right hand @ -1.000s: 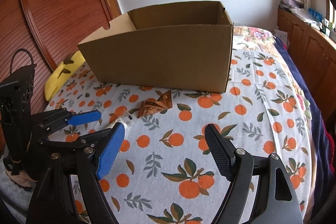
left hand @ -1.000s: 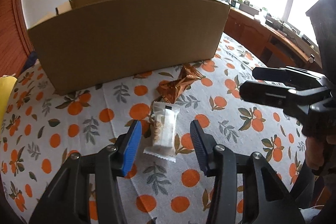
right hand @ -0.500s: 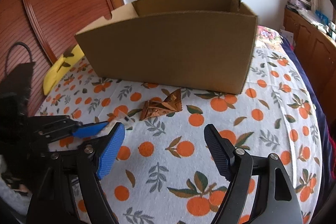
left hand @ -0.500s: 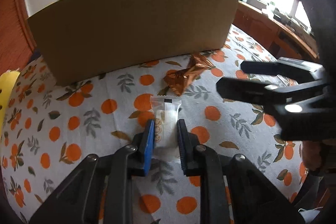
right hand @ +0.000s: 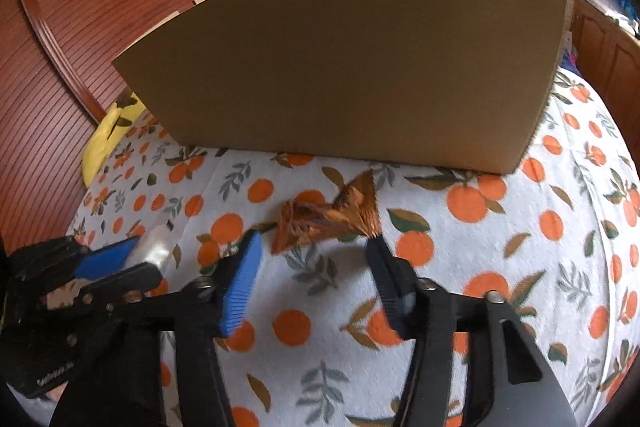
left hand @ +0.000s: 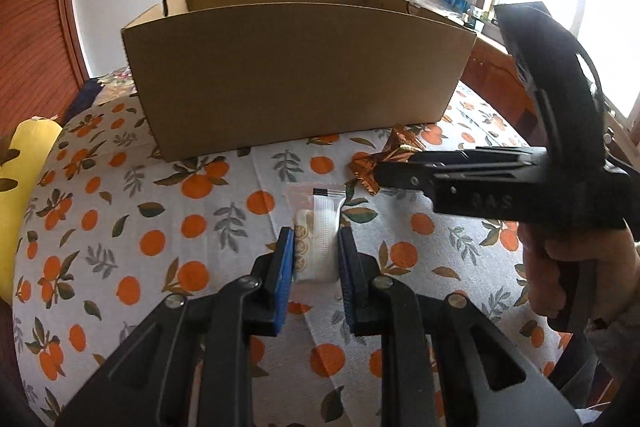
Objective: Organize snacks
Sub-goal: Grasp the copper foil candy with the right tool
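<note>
My left gripper [left hand: 316, 237] is shut on a white snack packet [left hand: 318, 223], whose far end sticks out ahead of the pads over the orange-print cloth [left hand: 192, 227]. A crumpled copper foil snack [right hand: 328, 217] lies in front of the open cardboard box [right hand: 352, 67]. My right gripper [right hand: 314, 251] is low over the cloth with its jaws closing. The foil snack sits just at their tips, and the pads are not pressing on it. In the left wrist view the right gripper [left hand: 384, 173] reaches in from the right and covers part of the foil snack [left hand: 394, 149].
A yellow cushion [left hand: 20, 187] lies at the left edge of the cloth. Reddish wooden panelling [right hand: 80, 27] stands behind it. Wooden cabinets [left hand: 496, 83] run under the bright window on the right. A hand [left hand: 560, 267] grips the right tool.
My left gripper closed on the white packet and then moved slightly with it. The right gripper came down and forward to the foil snack, and its jaws narrowed.
</note>
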{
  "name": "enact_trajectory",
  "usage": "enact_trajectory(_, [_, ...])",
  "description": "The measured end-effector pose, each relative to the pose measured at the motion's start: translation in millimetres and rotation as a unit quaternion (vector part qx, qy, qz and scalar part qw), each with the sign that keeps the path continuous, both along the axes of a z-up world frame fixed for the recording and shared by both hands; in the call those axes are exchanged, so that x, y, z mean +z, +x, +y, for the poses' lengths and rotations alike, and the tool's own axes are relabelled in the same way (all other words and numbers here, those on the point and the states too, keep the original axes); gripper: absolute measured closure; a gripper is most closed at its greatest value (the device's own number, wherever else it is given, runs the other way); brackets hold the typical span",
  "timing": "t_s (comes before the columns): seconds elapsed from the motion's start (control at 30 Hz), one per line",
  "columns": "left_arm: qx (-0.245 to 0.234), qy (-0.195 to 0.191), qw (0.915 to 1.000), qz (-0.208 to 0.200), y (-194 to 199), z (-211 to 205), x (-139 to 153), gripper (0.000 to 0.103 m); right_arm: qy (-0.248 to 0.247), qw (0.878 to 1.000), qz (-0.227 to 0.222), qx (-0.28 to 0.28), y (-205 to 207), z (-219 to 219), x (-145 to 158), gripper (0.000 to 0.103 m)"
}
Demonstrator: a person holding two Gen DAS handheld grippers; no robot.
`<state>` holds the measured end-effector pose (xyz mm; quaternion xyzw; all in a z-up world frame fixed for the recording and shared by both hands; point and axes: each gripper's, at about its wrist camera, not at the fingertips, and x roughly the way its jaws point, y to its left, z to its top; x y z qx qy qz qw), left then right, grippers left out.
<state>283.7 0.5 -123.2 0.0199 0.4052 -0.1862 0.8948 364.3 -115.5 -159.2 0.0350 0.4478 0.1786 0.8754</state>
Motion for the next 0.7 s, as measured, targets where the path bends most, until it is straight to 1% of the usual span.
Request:
enact_trajectory(0.13, [0.006,-0.004,1.0,-0.002,-1,2,2,0.084,0.003,1.0,0.001,-0.001,10,7,2,0.052])
enact_trajectory(0.17, [0.008,-0.005,1.0,-0.002,-1,3,2,0.084,-0.001,1.0,0.001,-0.002,13,9,2,0.051])
enact_trajectory(0.33, [0.011,-0.008,0.9999,0.0,-6,7,2,0.084,-0.01,1.0,0.003,-0.014,26,15,2,0.051])
enact_trajectory(0.47, [0.013,-0.009,0.9999,-0.001,-8,9,2,0.084,-0.028,0.999,0.003,-0.029,36,18,1,0.051])
enact_trajectory(0.5, [0.014,-0.01,0.9998,-0.001,-10,10,3,0.084,-0.033,0.999,0.003,-0.032,36,19,1,0.053])
enact_trajectory(0.53, [0.015,-0.011,0.9998,-0.002,-11,11,3,0.084,-0.045,0.998,0.003,-0.038,36,19,1,0.059])
enact_trajectory(0.57, [0.016,-0.012,0.9998,-0.003,-12,12,5,0.084,-0.053,0.998,0.003,-0.043,36,19,0,0.068])
enact_trajectory(0.7, [0.021,-0.019,0.9996,-0.009,-18,16,13,0.084,-0.045,0.998,0.014,-0.04,29,15,1,0.081])
